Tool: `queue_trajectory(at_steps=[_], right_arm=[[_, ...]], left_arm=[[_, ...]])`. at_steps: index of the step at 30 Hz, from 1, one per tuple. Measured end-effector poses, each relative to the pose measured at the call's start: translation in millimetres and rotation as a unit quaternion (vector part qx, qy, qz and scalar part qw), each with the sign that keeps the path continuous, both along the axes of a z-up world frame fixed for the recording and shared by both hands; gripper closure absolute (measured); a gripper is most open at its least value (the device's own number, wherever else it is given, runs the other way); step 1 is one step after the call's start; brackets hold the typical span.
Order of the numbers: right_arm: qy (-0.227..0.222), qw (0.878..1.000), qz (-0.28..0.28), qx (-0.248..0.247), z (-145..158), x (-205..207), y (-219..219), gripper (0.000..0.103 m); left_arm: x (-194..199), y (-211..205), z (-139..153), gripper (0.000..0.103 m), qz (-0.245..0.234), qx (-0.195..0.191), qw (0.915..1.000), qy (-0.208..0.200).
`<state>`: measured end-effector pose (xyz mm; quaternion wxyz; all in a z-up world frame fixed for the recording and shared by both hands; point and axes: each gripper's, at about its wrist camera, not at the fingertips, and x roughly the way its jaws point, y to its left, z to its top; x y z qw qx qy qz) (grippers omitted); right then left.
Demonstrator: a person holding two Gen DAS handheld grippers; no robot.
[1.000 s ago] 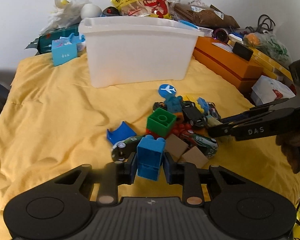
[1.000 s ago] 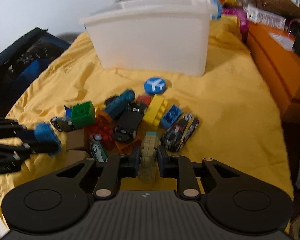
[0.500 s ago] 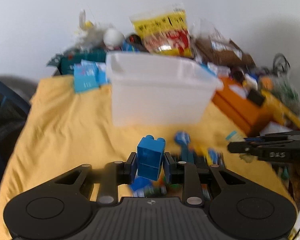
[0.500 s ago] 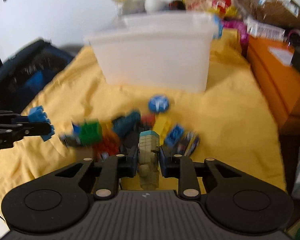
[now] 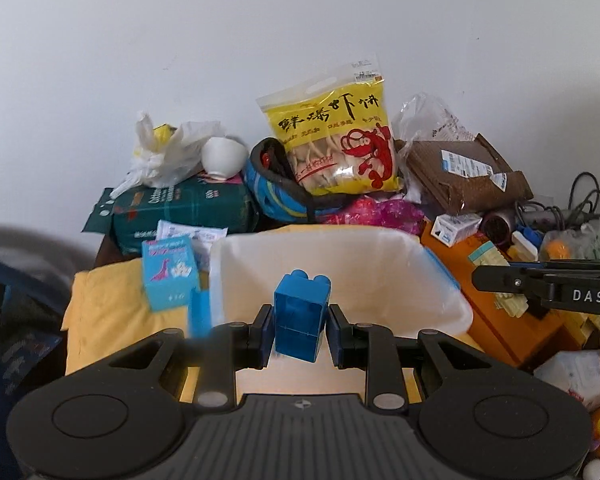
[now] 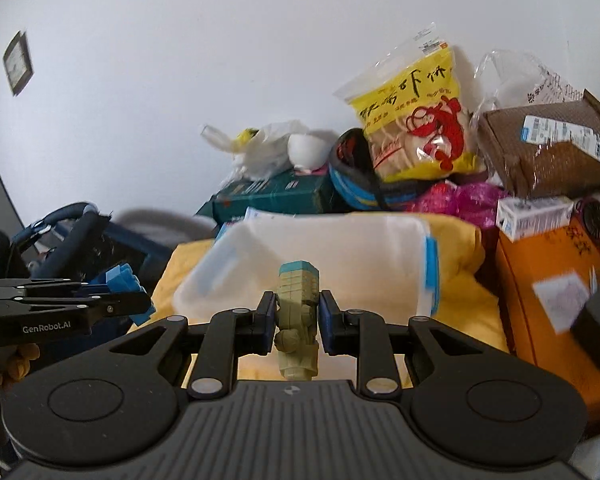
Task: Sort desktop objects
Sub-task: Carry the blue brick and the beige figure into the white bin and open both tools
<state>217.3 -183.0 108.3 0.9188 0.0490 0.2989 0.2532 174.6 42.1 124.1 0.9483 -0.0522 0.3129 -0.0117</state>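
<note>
My left gripper (image 5: 298,322) is shut on a blue building brick (image 5: 302,316) and holds it in the air at the near rim of the white plastic bin (image 5: 440,280). My right gripper (image 6: 297,316) is shut on a beige block figure with a teal top (image 6: 298,312), also raised in front of the bin (image 6: 380,240). The right gripper shows from the side at the right of the left wrist view (image 5: 540,284). The left gripper with its brick (image 6: 124,280) shows at the left of the right wrist view. The toy pile is out of view.
The bin stands on a yellow cloth (image 5: 100,304). Behind it lie a yellow snack bag (image 5: 336,140), a green box (image 5: 180,208), a white bowl (image 5: 222,156) and a brown parcel (image 5: 464,176). Orange boxes (image 6: 548,280) stand at the right. A small blue carton (image 5: 170,278) stands left of the bin.
Both grippers have lifted off the toy pile with their pieces and moved up and forward to the bin, whose open top now shows.
</note>
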Motion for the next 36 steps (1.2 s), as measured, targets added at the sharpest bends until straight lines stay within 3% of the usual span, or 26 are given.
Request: queue_trajectory(at_steps=[9,20,22,24,25,26,27,29,36], right_arm=[[0.039,0.999,-0.005,-0.009,7,46,1,0.078],[0.079,0.996,-0.006,-0.027,-1,82,12,0.078],[0.083,0.996,-0.008,-0.034,-3,88,14,0.078],[0.086,0.995,-0.011,-0.04,-5,94,16,0.075],[0.086,0.995,-0.014,-0.042,-6,97,16,0.074],[0.086,0.995,-0.017,-0.045,-7,99,17,0.069],[0.083,0.995,-0.02,-0.048,-7,100,18,0.057],[0.073,0.996,-0.021,-0.047,-6,99,17,0.05],[0.04,0.999,0.0,-0.031,-13,51,5,0.049]], left_arm=[[50,1,1,0.072,-0.002,-0.01,0.9984,0.055],[93,7,7,0.072,0.006,-0.004,0.9969,0.078],[97,9,7,0.069,0.013,0.004,0.9969,0.078],[99,11,8,0.054,0.019,0.001,0.9968,0.077],[98,13,8,0.052,0.022,0.001,0.9971,0.073],[96,14,8,0.052,0.023,0.002,0.9973,0.069],[94,15,7,0.052,0.021,0.003,0.9975,0.067],[85,18,2,0.052,0.015,0.004,0.9979,0.063],[3,18,-37,0.047,-0.008,0.019,0.9993,0.03]])
